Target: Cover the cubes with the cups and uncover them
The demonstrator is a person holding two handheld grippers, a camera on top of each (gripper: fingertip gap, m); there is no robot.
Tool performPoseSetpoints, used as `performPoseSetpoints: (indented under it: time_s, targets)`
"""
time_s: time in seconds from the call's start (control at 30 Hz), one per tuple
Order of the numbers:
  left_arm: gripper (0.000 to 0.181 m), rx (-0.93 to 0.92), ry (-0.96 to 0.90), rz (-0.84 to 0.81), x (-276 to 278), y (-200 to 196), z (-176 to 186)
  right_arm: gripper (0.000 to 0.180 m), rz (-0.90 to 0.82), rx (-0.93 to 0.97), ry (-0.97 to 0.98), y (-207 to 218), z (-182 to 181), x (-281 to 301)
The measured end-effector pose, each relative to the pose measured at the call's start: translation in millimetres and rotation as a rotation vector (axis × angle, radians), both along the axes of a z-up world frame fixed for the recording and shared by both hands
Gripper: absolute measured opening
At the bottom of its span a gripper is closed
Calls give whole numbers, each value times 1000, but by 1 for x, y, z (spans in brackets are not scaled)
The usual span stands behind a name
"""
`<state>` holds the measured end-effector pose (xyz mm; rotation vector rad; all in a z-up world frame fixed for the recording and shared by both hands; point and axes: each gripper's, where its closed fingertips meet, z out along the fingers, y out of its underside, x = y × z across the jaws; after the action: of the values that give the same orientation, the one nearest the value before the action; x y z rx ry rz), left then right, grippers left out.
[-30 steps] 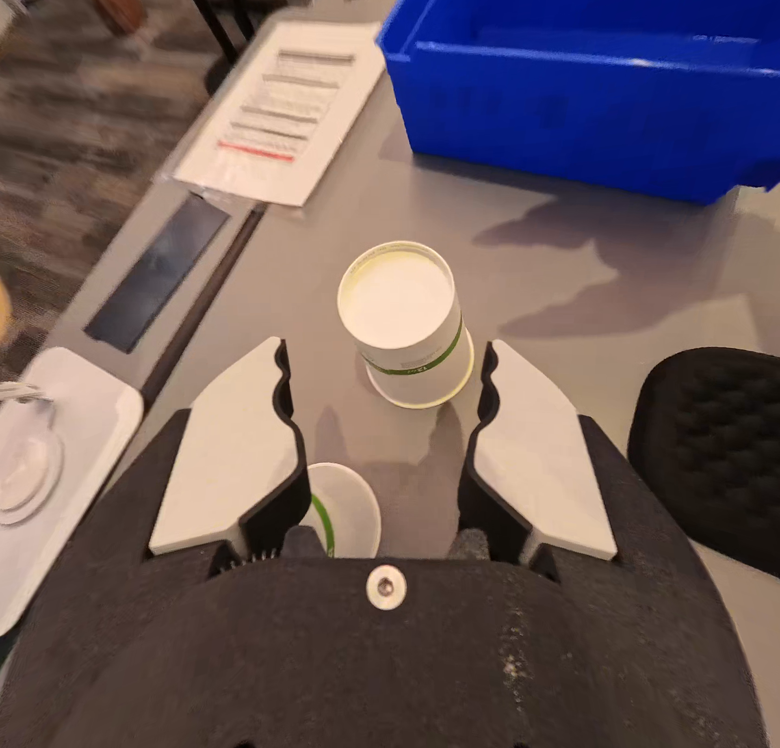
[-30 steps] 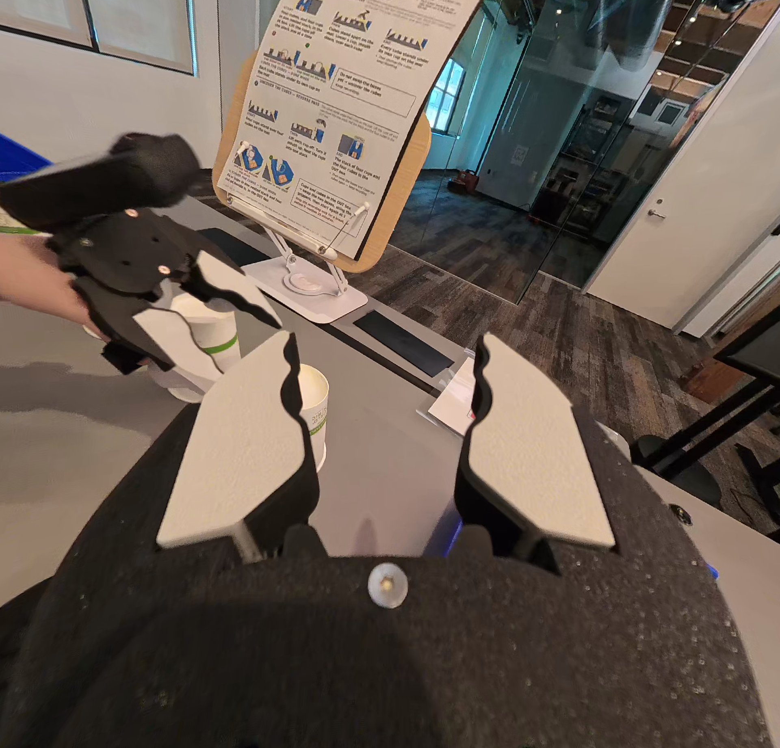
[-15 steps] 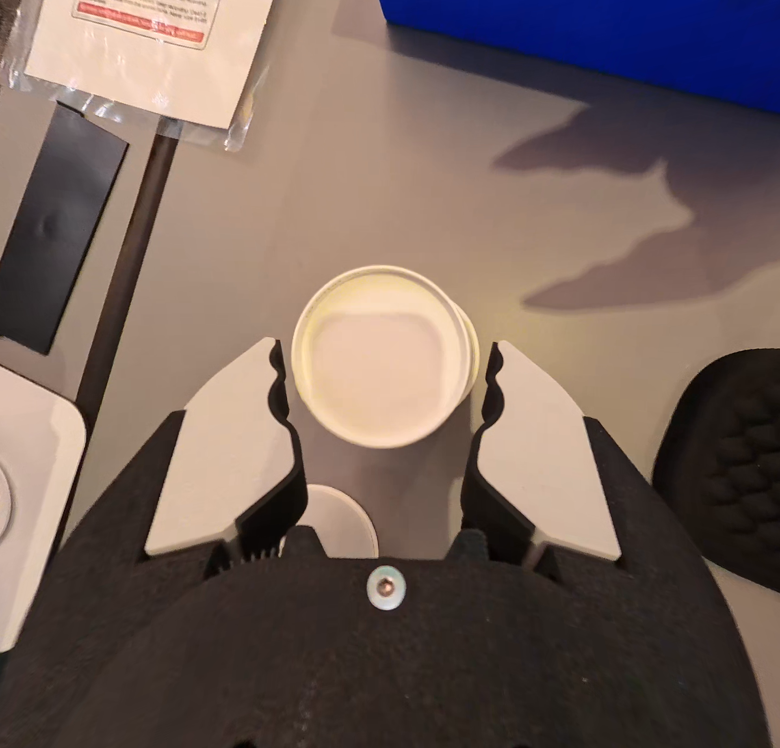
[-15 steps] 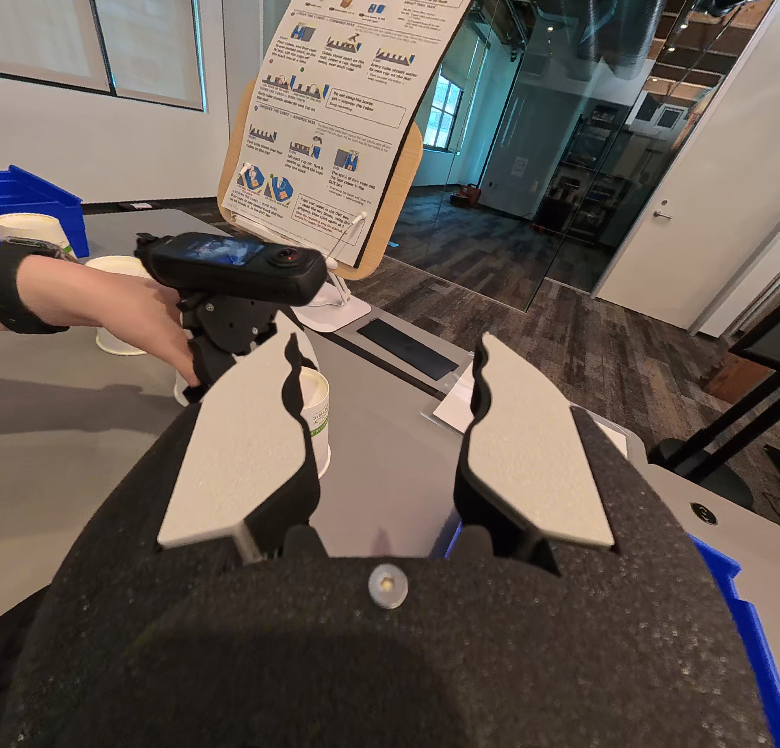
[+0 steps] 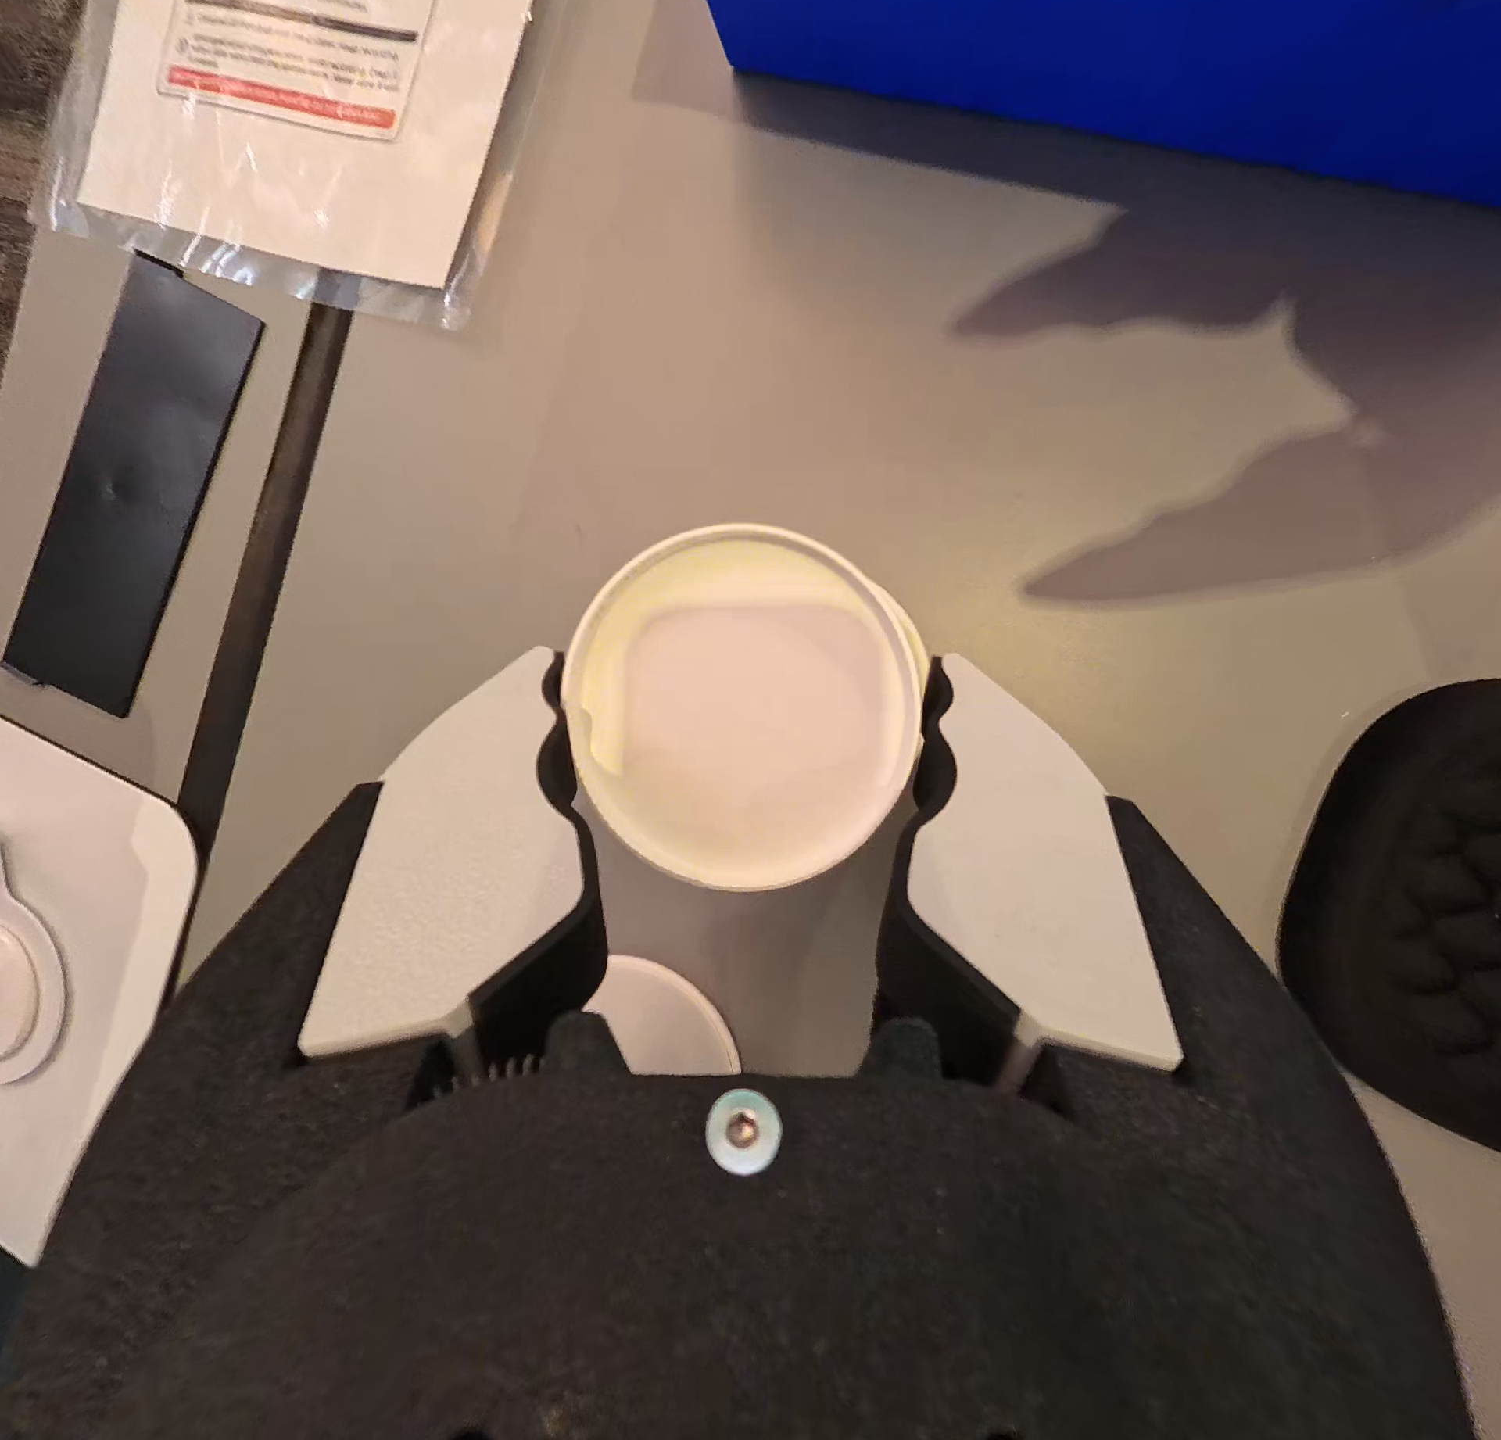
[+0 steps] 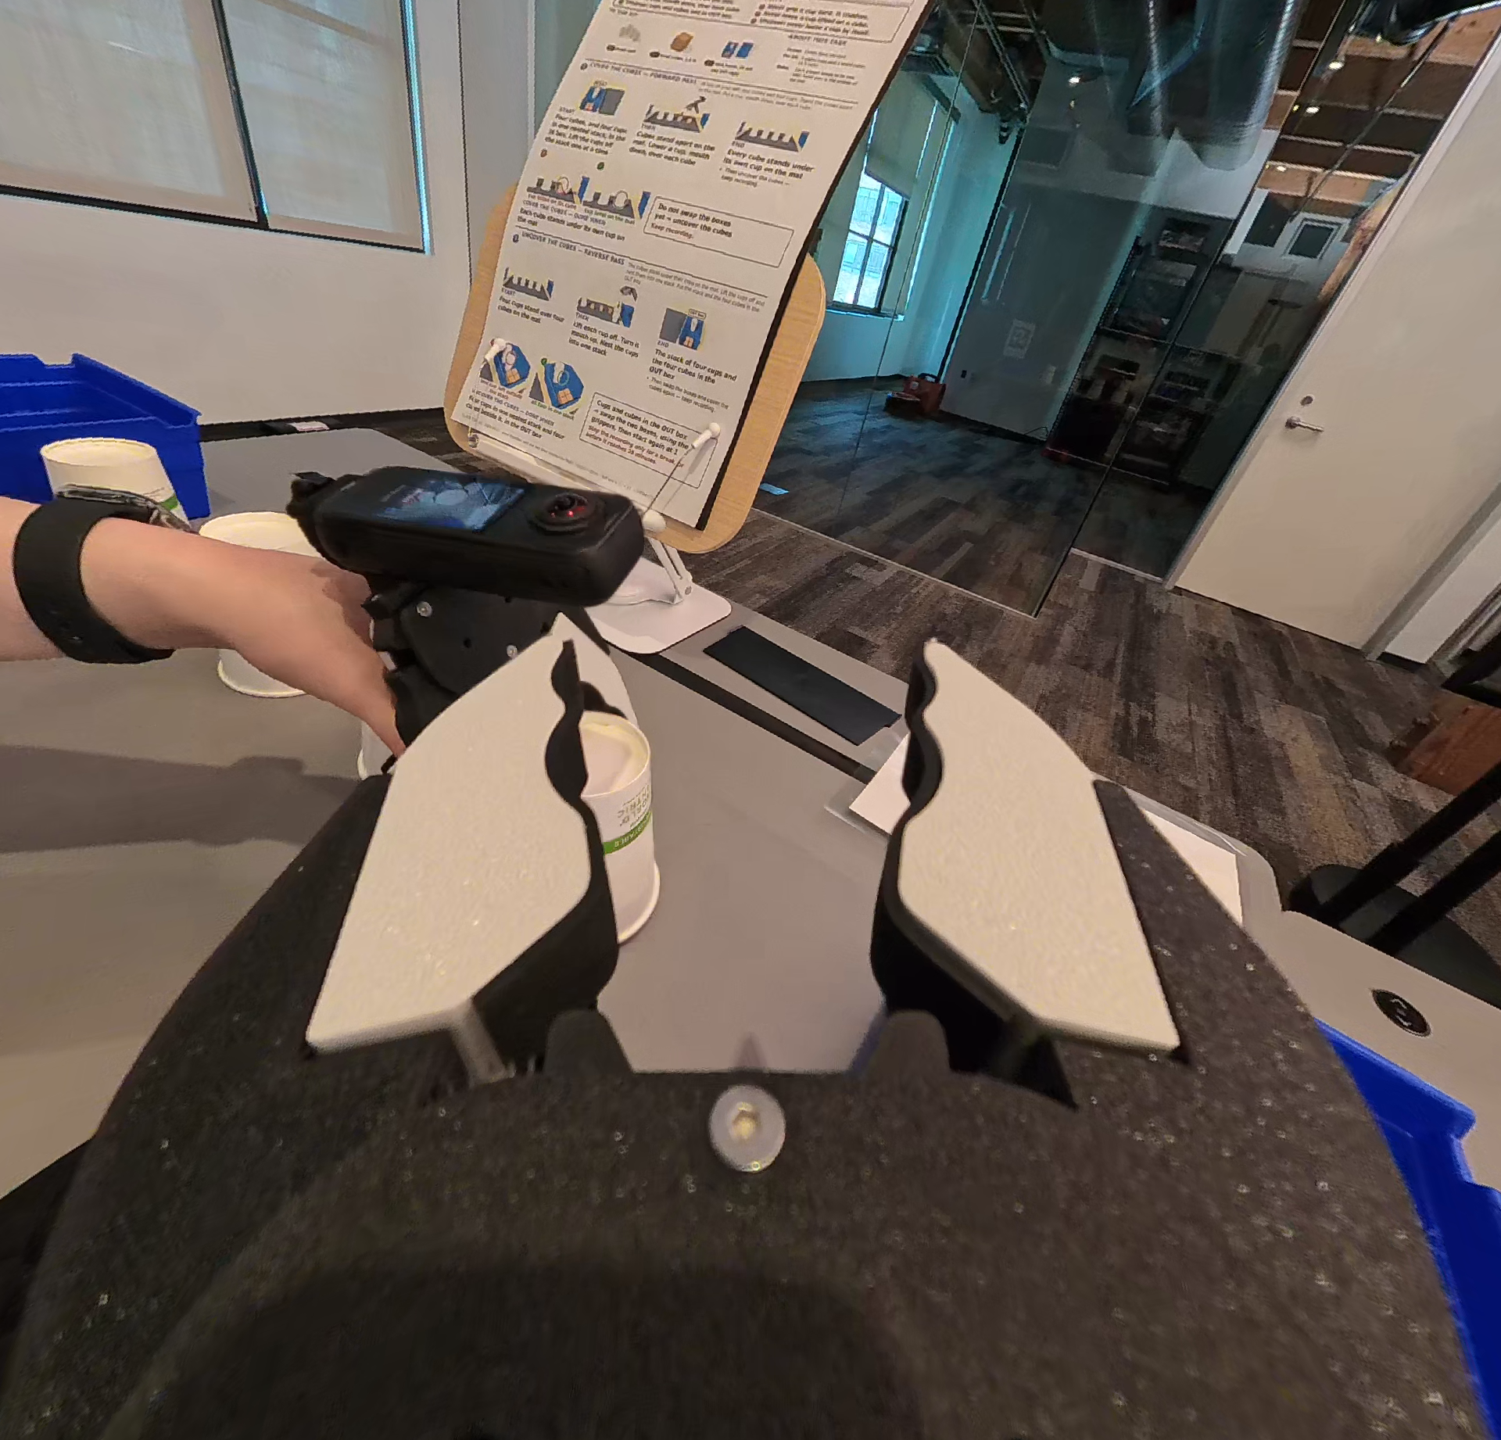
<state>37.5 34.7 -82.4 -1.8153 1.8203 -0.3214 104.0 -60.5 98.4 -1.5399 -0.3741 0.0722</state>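
Grey table [image 5: 731,361] with a blue bin [image 5: 1137,36] ahead of the left gripper [image 5: 743,698], a sleeved sheet [image 5: 300,101] ahead-left; glass-walled office with a wood floor and an instruction board [image 6: 674,264] beyond. Left gripper pointing straight down, fingers touching both sides of an upturned cup [image 5: 743,702] (cubes not visible), second cup [image 5: 662,1015] under its body. Right gripper [image 6: 743,743] level, wide apart, empty, another cup [image 6: 621,816] just behind its left finger; hand [image 6: 268,637] on the left tool.

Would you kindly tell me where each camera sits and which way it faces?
Left wrist view: on the left gripper, looking straight down at an upside-down cup between its fingers on the grey table.
Right wrist view: on the right gripper, open and level, facing the instruction sheet; a hand shows.
Shared: the nearer cup, table.
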Motion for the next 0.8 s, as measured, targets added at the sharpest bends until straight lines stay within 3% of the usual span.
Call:
performPoseSetpoints:
  time_s: [0.23,0.4,0.6,0.8]
  targets:
    - [82,-23,-57,-13,0,-9,20,76,5,-14,2,2,-4,0]
    - [82,-29,-156,-29,-2,-18,55,75,20,10,20,3,1,-3]
    - [82,-7,-316,-24,-15,-16,117,74,75,55,51,4,8,-11]
    - [82,-109,-565,-47,-48,-26,206,76,335,139,141,7,18,-49]
